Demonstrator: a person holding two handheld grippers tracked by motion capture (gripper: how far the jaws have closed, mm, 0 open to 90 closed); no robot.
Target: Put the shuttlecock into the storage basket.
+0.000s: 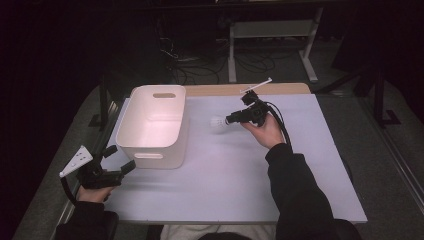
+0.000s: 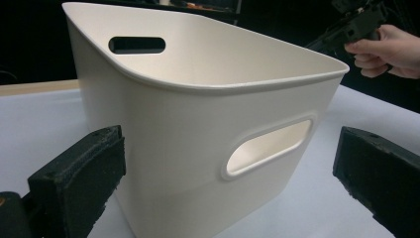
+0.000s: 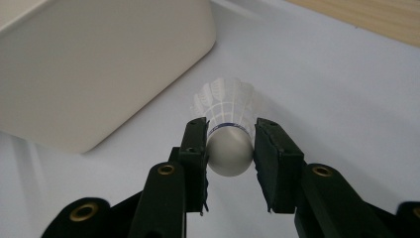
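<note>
The right hand-held gripper is clamping a white shuttlecock by its rounded cork base, the two black pads pressing on either side of the cork while the feathered skirt is fanning out beyond the jaw tips. In the high view the shuttlecock is hanging in the air above the pale bench, just to the right of the white bin, with its skirt pointing toward the bin. In the right gripper view the shuttlecock is sitting above the bench surface, with the bin's outer wall off to the left and apart from it. The person's right hand is gripping the tool from beneath, a black cable trailing along the dark sleeve. The left hand-held gripper is resting at the near left corner of the bench, its jaws standing wide apart with nothing between the pads; in the left gripper view they are framing the bin's near wall and its handle slot, without touching it
</note>
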